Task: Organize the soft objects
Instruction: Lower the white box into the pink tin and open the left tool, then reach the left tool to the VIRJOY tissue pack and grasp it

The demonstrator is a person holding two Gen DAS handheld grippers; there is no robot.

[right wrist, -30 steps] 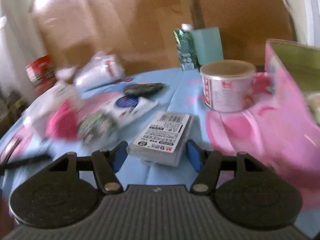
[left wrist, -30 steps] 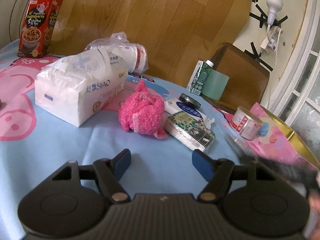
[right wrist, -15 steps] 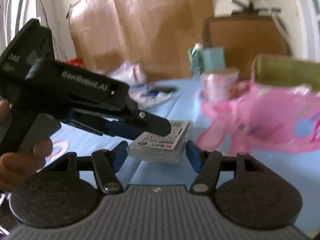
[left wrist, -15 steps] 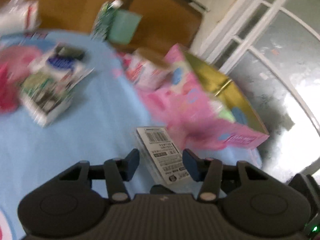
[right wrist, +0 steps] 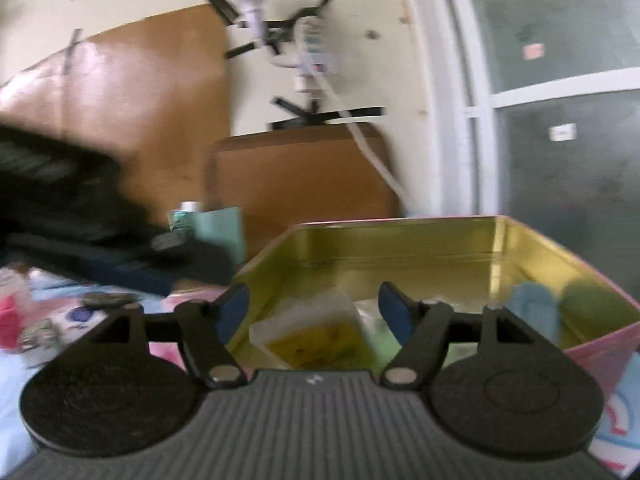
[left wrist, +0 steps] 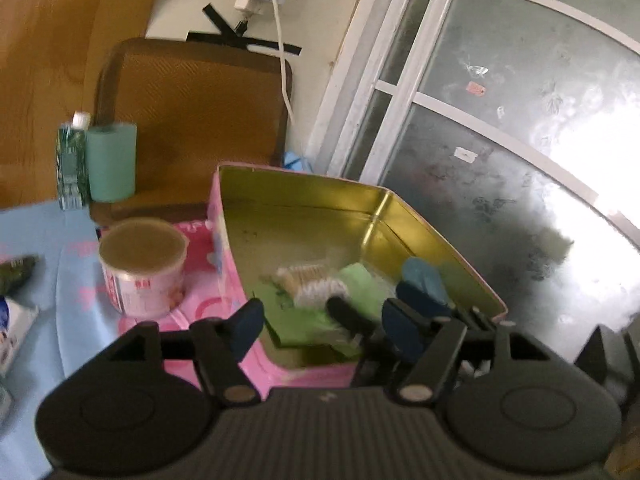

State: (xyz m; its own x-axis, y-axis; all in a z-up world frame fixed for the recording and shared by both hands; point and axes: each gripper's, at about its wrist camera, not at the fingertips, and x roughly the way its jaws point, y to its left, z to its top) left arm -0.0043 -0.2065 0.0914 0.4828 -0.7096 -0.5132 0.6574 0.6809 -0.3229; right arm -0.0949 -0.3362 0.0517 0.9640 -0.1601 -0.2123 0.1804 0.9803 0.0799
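A pink tin box with a gold inside (left wrist: 320, 216) (right wrist: 400, 248) stands at the table's right edge. It holds green (left wrist: 360, 284) and blue (left wrist: 424, 280) soft items. A clear flat pack (right wrist: 312, 332) lies inside it, just beyond my right gripper (right wrist: 314, 312), which is open and empty over the near rim. My left gripper (left wrist: 324, 328) is open and empty, just over the box's near corner. The other gripper's blue fingers (left wrist: 416, 308) show inside the box. The left gripper (right wrist: 120, 264) passes as a dark blur in the right wrist view.
A pink-labelled round tub (left wrist: 142, 268) stands left of the box on the blue cloth (left wrist: 60, 320). A green carton and teal roll (left wrist: 112, 160) stand behind, before a brown chair back (left wrist: 192, 120). A pink plush (right wrist: 10, 320) and packets lie far left. A window (left wrist: 500, 140) is right.
The right gripper carried the flat pack to the box, opened, and the pack now lies inside. The left gripper swung right from the pink plush to the box.
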